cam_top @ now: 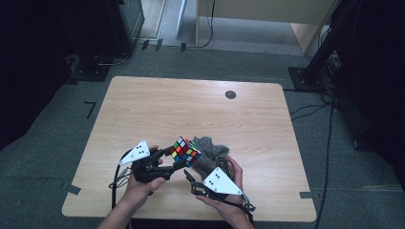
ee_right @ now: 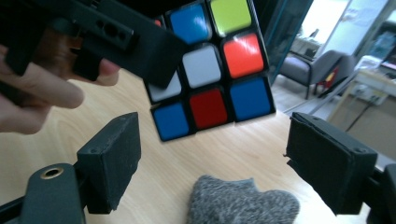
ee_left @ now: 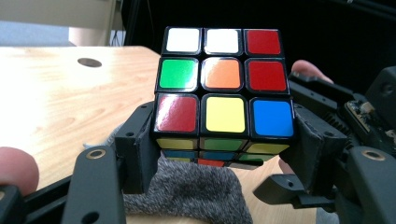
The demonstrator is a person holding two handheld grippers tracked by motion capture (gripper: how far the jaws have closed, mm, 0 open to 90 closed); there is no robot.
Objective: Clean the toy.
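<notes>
A scrambled puzzle cube (cam_top: 185,150) hangs above the table near its front, held in my left gripper (cam_top: 177,157). In the left gripper view the cube (ee_left: 224,88) is clamped by its lowest layer between the two pads (ee_left: 140,154). My right gripper (cam_top: 195,177) sits just right of it, open. Its pads (ee_right: 112,158) stand wide apart below the cube (ee_right: 210,79), touching nothing. A grey fuzzy cloth (cam_top: 210,152) lies on the wood under and behind the cube, and it also appears between the right jaws as a grey cloth (ee_right: 243,205).
The wooden table (cam_top: 191,109) has a dark round grommet (cam_top: 230,94) at the back right. Dark equipment and cables stand on the floor around it. A chair (ee_right: 308,65) is far off in the right gripper view.
</notes>
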